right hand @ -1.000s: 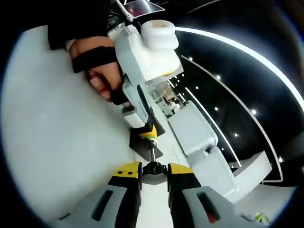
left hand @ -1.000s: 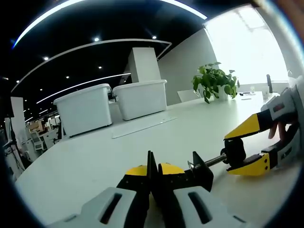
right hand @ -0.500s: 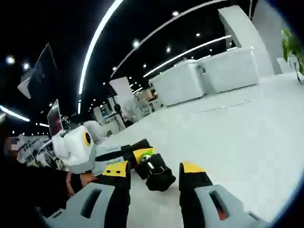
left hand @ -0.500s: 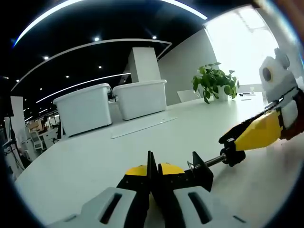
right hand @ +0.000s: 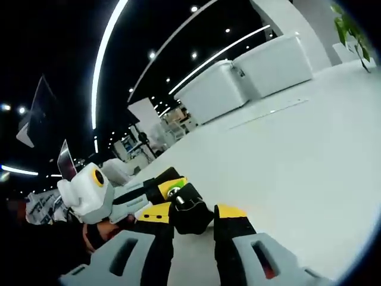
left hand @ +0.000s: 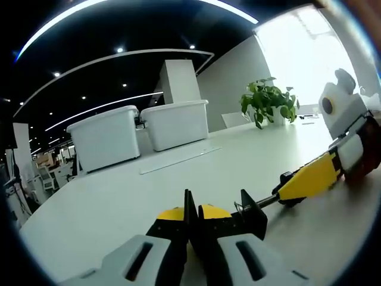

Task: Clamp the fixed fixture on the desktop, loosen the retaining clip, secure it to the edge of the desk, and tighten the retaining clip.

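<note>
The left tool (left hand: 191, 219) is pinched closed on the black metal clamp fixture (left hand: 250, 215); the right tool (right hand: 191, 215) grips its black screw knob (right hand: 189, 210). Two lidded white plastic bins (left hand: 107, 136) stand far across the white table (left hand: 119, 196), contents hidden, near a potted green plant (left hand: 268, 101).

The bench (left hand: 119, 196) lies bare and wide ahead of the left gripper (left hand: 191, 217), open out to two white bins (left hand: 140, 131) far back and a plant (left hand: 268, 101) at the far right. A flat sheet (left hand: 178, 158) lies before the bins, low enough to pass over. Close in, the clamp (left hand: 253, 214) and the right gripper (left hand: 309, 179) on its knob (right hand: 189, 210) block the right side.
</note>
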The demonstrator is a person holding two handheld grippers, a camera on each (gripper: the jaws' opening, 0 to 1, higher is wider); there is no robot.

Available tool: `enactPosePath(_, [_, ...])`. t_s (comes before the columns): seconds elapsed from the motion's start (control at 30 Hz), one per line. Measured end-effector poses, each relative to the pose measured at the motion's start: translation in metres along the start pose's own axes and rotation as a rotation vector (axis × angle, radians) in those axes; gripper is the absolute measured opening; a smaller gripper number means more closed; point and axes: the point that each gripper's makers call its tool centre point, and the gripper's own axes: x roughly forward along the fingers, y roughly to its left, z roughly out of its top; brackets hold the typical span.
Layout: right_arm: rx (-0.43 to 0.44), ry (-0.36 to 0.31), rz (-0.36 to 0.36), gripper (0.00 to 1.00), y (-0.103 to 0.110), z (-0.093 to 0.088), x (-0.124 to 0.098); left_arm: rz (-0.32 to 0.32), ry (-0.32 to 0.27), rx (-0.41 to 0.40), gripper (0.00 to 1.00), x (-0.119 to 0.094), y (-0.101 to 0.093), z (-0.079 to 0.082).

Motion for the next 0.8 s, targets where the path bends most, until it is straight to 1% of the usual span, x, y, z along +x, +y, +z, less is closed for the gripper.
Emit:
enactPosePath(0.13, [-0.012, -0.004, -0.001, 0.24, 0.002, 0.001, -0.001, 0.001, 0.000, 0.000, 0.07, 0.000, 0.000, 0.000])
enactPosePath(0.17, [-0.030, -0.004, -0.003, 0.24, 0.001, 0.001, -0.001, 0.002, 0.000, 0.001, 0.07, 0.000, 0.000, 0.000])
enactPosePath(0.23, [-0.116, -0.007, -0.009, 0.23, 0.003, 0.002, -0.003, 0.002, 0.000, 0.001, 0.07, 0.001, 0.000, 0.000])
enactPosePath(0.27, [-0.221, -0.011, -0.016, 0.23, 0.007, 0.003, -0.004, 0.002, 0.000, 0.001, 0.07, 0.001, 0.000, 0.000])
enactPosePath(0.33, [-0.392, -0.015, -0.035, 0.23, 0.011, 0.004, -0.005, 0.003, 0.000, 0.002, 0.07, 0.001, 0.000, 0.000])
enactPosePath(0.4, [-0.582, -0.023, -0.058, 0.23, 0.015, 0.006, -0.005, 0.004, 0.000, 0.003, 0.07, 0.001, 0.000, -0.001])
enactPosePath(0.43, [-0.653, -0.027, -0.065, 0.23, 0.016, 0.006, -0.005, 0.004, 0.000, 0.003, 0.07, 0.001, 0.000, -0.001])
enactPosePath(0.5, [-0.834, -0.039, -0.088, 0.23, 0.022, 0.006, -0.006, 0.004, 0.000, 0.002, 0.07, 0.002, 0.000, -0.001])
enactPosePath(0.53, [-0.900, -0.046, -0.100, 0.23, 0.024, 0.005, -0.006, 0.004, 0.000, 0.002, 0.07, 0.002, 0.000, -0.001])
enactPosePath(0.57, [-1.005, -0.053, -0.115, 0.23, 0.026, 0.005, -0.007, 0.004, 0.000, 0.002, 0.07, 0.002, 0.001, -0.001])
enactPosePath(0.63, [-1.145, -0.058, -0.138, 0.23, 0.026, 0.007, -0.004, 0.004, 0.001, 0.002, 0.07, 0.002, 0.001, -0.001])
enactPosePath(0.7, [-1.260, -0.059, -0.157, 0.23, 0.028, 0.006, -0.006, 0.004, 0.001, 0.001, 0.07, 0.002, 0.001, -0.001])
enactPosePath(0.73, [-1.298, -0.069, -0.165, 0.23, 0.030, 0.007, -0.007, 0.004, 0.001, 0.001, 0.07, 0.002, 0.001, -0.001])
enactPosePath(0.77, [-1.322, -0.071, -0.164, 0.23, 0.028, 0.008, -0.006, 0.004, 0.001, -0.002, 0.07, 0.003, 0.001, -0.001])
enactPosePath(0.8, [-1.300, -0.067, -0.163, 0.23, 0.028, 0.008, -0.005, 0.004, 0.002, -0.002, 0.07, 0.003, 0.001, -0.001])
